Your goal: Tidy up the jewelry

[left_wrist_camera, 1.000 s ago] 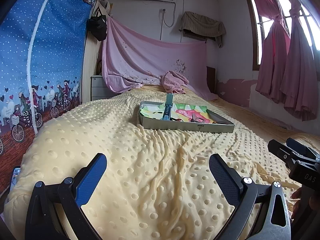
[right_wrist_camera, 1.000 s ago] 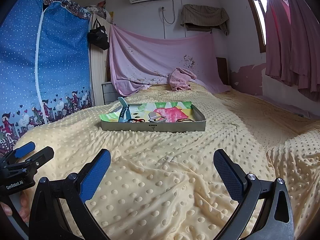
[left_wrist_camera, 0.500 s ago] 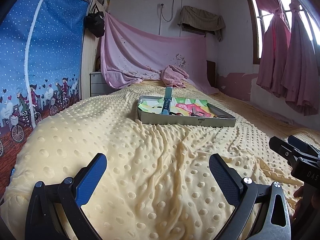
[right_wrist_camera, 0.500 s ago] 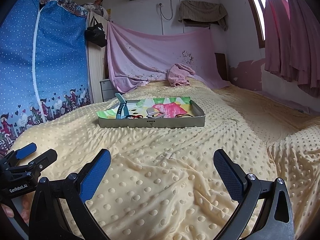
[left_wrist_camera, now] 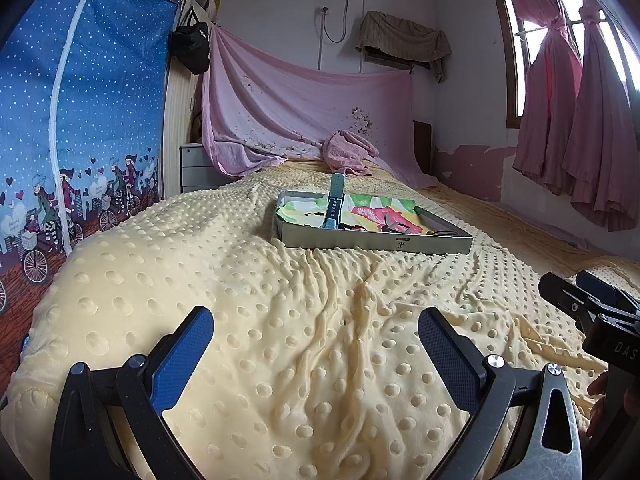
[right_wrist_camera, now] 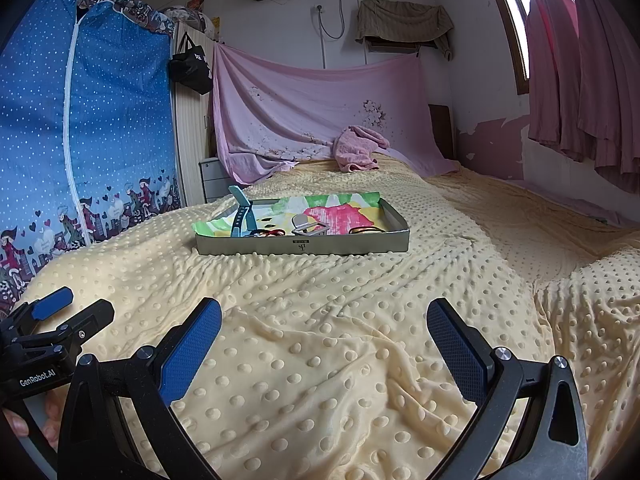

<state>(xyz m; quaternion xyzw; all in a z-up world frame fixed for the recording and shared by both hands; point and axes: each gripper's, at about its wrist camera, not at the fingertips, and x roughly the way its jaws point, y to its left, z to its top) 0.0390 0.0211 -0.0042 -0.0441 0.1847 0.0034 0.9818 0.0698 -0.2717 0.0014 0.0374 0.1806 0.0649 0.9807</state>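
Observation:
A shallow grey metal tray (left_wrist_camera: 372, 242) (right_wrist_camera: 304, 245) lies on the yellow dotted blanket, well ahead of both grippers. It is lined with colourful paper and holds a teal watch strap (left_wrist_camera: 334, 202) (right_wrist_camera: 242, 216), a silver clip (right_wrist_camera: 308, 226), red and dark rings (right_wrist_camera: 272, 233) and a dark band (right_wrist_camera: 366, 231). My left gripper (left_wrist_camera: 316, 340) is open and empty, low over the blanket. My right gripper (right_wrist_camera: 324, 336) is open and empty too. Each gripper shows at the edge of the other's view: the right one (left_wrist_camera: 592, 312), the left one (right_wrist_camera: 52, 320).
The bed's yellow blanket (right_wrist_camera: 360, 320) is wrinkled between grippers and tray. A pink towel (right_wrist_camera: 358, 152) lies at the head of the bed under a draped pink sheet. A blue fabric wardrobe (left_wrist_camera: 80, 120) stands left; pink curtains (left_wrist_camera: 580, 120) hang right.
Both grippers have drawn back and dropped a little lower over the blanket, so the tray looks slightly flatter and farther. Both stay open and empty.

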